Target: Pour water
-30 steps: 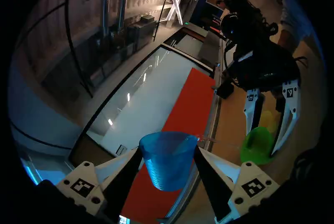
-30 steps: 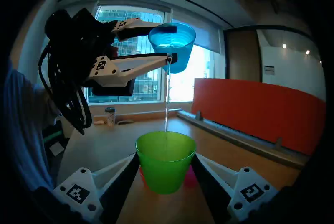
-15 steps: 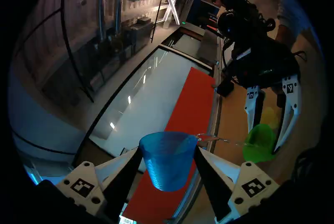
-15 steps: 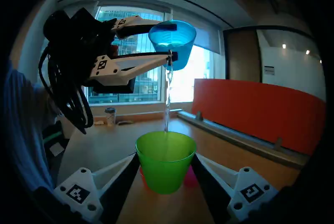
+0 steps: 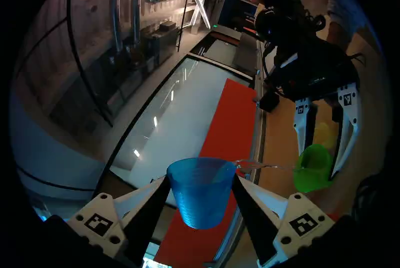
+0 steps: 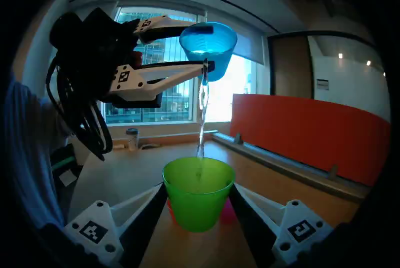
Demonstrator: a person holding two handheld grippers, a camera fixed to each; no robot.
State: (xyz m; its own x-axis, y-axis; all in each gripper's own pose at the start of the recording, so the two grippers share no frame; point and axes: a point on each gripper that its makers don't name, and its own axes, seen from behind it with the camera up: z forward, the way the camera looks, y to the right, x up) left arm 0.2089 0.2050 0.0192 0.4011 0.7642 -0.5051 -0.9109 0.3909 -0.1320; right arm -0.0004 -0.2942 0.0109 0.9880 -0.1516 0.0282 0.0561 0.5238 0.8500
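Sleeve: a person's blue sleeve [image 6: 22,168] at the far left of the right gripper view.
Left gripper: the left gripper [image 6: 207,47] is held high, both fingers pressing the sides of a translucent blue plastic cup [image 6: 207,50].
Blue cup: tipped over, rim facing down toward the table.
Water: a thin clear stream of water [image 6: 201,113] falls from the blue cup's rim into the cup directly below.
Right gripper: the right gripper [image 6: 198,188] clamps an upright bright green plastic cup [image 6: 198,203] from both sides.
Green cup: over the brown wooden tabletop [image 6: 125,173]; I cannot tell whether it rests on it.
Partition: an orange panel [image 6: 310,133] stands along the table's right side.
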